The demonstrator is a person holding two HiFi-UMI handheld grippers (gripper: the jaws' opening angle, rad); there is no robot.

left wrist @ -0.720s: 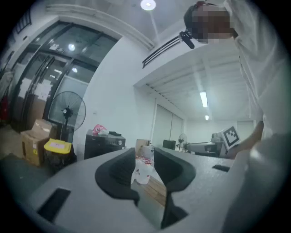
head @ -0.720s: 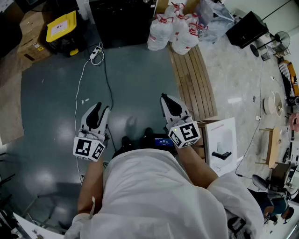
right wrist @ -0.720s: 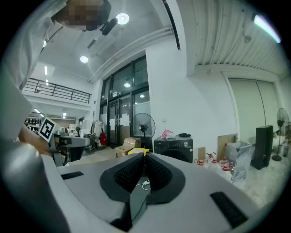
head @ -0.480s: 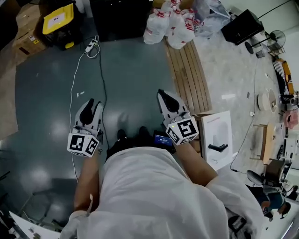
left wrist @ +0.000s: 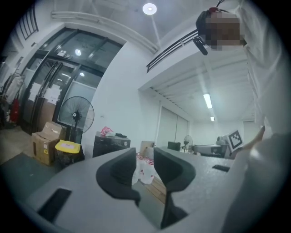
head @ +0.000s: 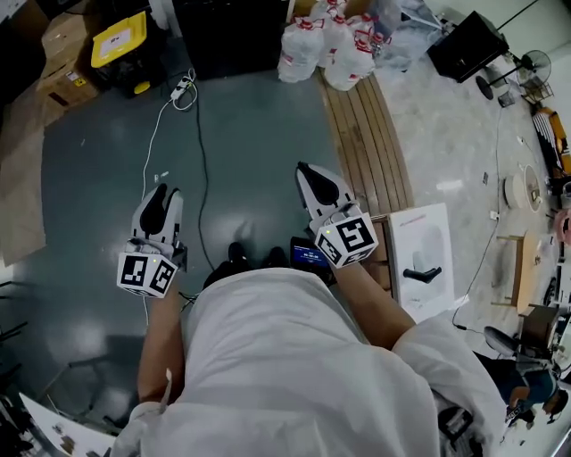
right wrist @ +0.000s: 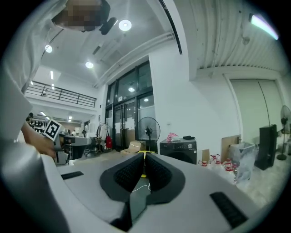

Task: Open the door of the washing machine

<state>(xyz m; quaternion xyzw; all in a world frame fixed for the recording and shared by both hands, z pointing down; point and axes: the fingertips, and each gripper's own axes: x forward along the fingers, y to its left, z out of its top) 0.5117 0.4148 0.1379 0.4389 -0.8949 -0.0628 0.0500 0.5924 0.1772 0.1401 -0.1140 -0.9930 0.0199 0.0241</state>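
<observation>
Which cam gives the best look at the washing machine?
Right gripper view: the washing machine shows its front and control panel. Left gripper view has it smaller, dimmer, angled. Head view shows only a dark block from above, at the top edge.

Dim, muted head view: the glossy dark grey-green floor (head: 250, 134) carries pale, smeared reflections of overhead lamps, and a soft shadow lies beside the person at lower left. The pale speckled stone floor (head: 446, 125) at right is brighter. Straight lines bow toward the edges. Both gripper views are round fisheye pictures with black corners. A round white ceiling lamp (left wrist: 149, 8) flares in the left one, a second round ceiling lamp (right wrist: 125, 25) in the right. The grey plastic left gripper (left wrist: 144, 157) and grey plastic right gripper (right wrist: 143, 159) blur close to the lens
</observation>
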